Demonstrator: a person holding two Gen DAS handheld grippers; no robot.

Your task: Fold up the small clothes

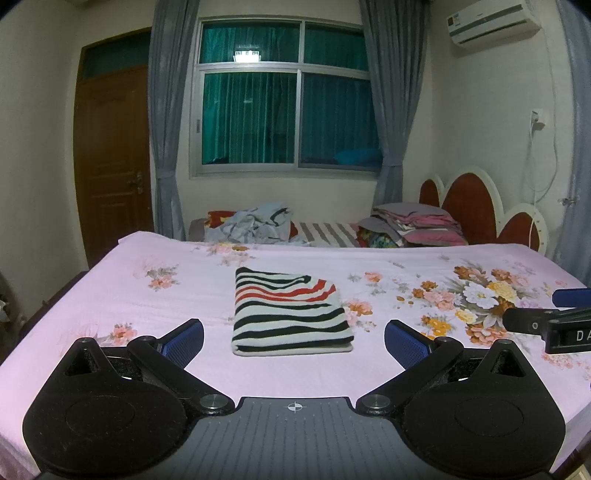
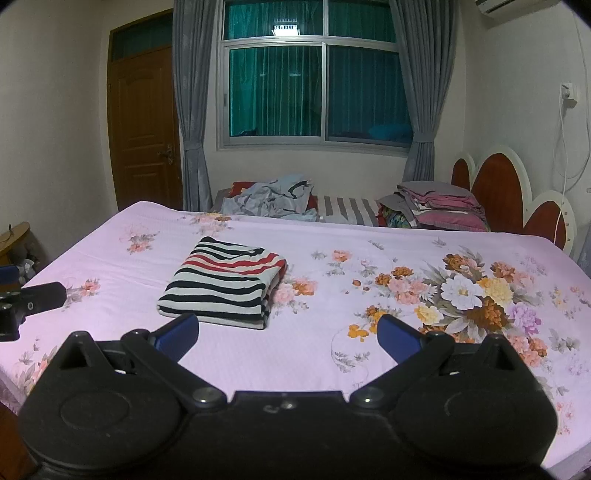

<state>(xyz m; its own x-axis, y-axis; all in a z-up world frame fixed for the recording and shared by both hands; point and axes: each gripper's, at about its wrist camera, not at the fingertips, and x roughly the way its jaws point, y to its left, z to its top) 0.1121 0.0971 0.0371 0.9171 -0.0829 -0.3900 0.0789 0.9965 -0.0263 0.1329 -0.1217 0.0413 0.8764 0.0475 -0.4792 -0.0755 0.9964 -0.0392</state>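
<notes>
On the other gripper's body, seen at the right edge of the left wrist view, white letters "DA" can be read; the rest is cut off. The air conditioner (image 1: 493,22) carries a label too small to read.

The folded striped shirt (image 1: 291,314) lies flat on the floral sheet (image 1: 110,288) in a neat rectangle, black, white and red bands up. The left gripper (image 1: 293,338) stands wide, holding nothing; the shirt sits at its 12 o'clock, just past the blue pads (image 1: 184,338), not touching.

The right gripper (image 2: 288,332) is likewise spread wide and empty. From it the shirt (image 2: 225,282) lies at about 11 o'clock, near the left pad (image 2: 177,334) but apart.
</notes>
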